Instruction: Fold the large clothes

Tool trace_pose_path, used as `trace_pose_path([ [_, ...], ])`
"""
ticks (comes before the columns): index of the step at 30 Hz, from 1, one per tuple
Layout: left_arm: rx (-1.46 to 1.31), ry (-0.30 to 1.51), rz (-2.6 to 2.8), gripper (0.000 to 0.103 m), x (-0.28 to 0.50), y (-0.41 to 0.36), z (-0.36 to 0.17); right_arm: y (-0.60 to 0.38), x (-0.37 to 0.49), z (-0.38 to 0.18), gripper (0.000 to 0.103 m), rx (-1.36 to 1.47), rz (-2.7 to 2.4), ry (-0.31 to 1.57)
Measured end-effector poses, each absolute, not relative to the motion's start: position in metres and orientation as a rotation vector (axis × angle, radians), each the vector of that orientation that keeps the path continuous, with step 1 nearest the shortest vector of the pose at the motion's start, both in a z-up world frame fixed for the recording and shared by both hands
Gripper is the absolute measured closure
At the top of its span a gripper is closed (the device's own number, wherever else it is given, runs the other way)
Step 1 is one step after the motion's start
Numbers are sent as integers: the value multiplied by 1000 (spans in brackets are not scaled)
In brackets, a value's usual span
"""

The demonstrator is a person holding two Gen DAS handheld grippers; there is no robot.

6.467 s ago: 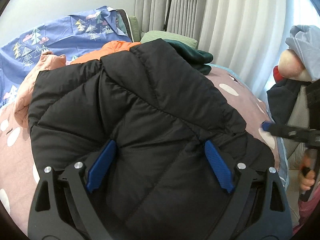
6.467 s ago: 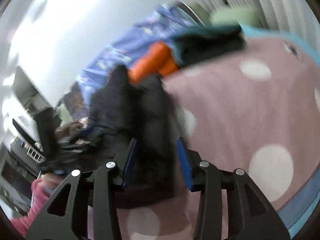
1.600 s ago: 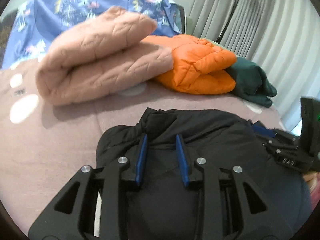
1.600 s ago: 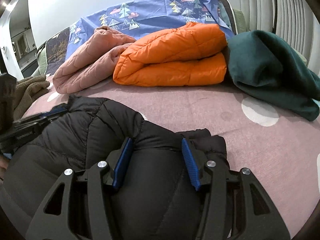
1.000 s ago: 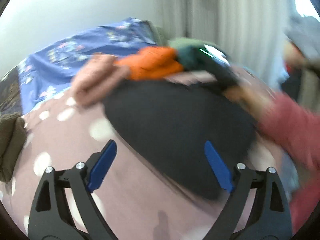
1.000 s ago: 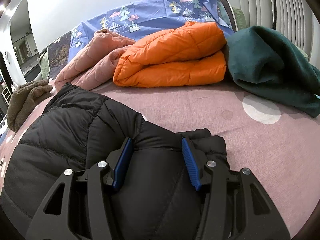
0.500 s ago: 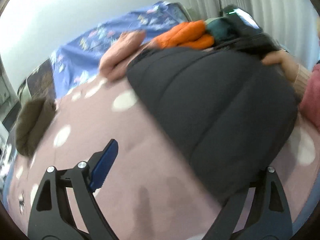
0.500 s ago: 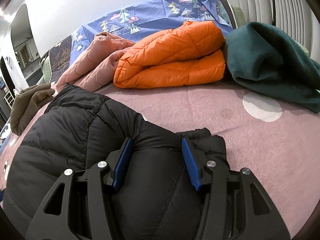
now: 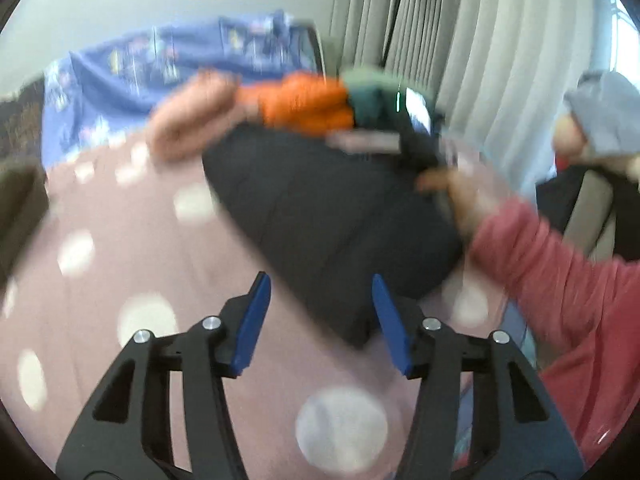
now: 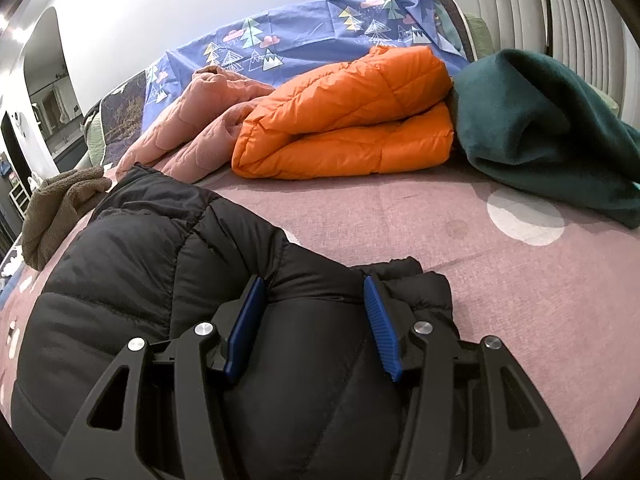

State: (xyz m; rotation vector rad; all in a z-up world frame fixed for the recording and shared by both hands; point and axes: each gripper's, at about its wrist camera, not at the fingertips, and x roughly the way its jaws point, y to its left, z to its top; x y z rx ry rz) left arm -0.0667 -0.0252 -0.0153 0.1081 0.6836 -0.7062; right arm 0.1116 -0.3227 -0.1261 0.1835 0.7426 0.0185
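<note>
Your right gripper [image 10: 314, 322] is clamped on the black puffer jacket [image 10: 168, 280] at lower center; your left gripper [image 9: 320, 320] has just been closing, half-open, jacket corner between its pads, not gripped.

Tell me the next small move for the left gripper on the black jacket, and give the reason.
Probably ease the left gripper forward onto the near edge of the black jacket. Its jaws have just been closing, yet they look short of the fabric, while the right gripper pinches a bunched fold at the far end.
</note>
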Motion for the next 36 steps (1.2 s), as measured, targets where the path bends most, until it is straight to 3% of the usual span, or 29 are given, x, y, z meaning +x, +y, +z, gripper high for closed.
trace_pose_path([
  [4,85,541,-704,49,-11,-51,1,-321,110,-125,51,179,14,743],
  [7,15,632,-724,49,44,-77,-20,-323,111,-125,51,183,16,742],
  [9,58,794,-687,46,76,-97,-57,-321,109,-125,51,188,15,741],
  [14,164,741,-673,45,66,-106,-96,-316,108,-125,51,172,9,740],
  [22,143,686,-664,43,76,-101,-59,-316,109,-124,51,172,6,739],
  [28,132,657,-598,41,145,-118,-33,-316,109,-125,51,174,4,738],
  [32,181,816,-500,37,202,-124,-100,-317,110,-125,51,185,-1,743],
  [36,95,793,-512,37,198,-111,-114,-316,109,-127,51,180,1,747],
])
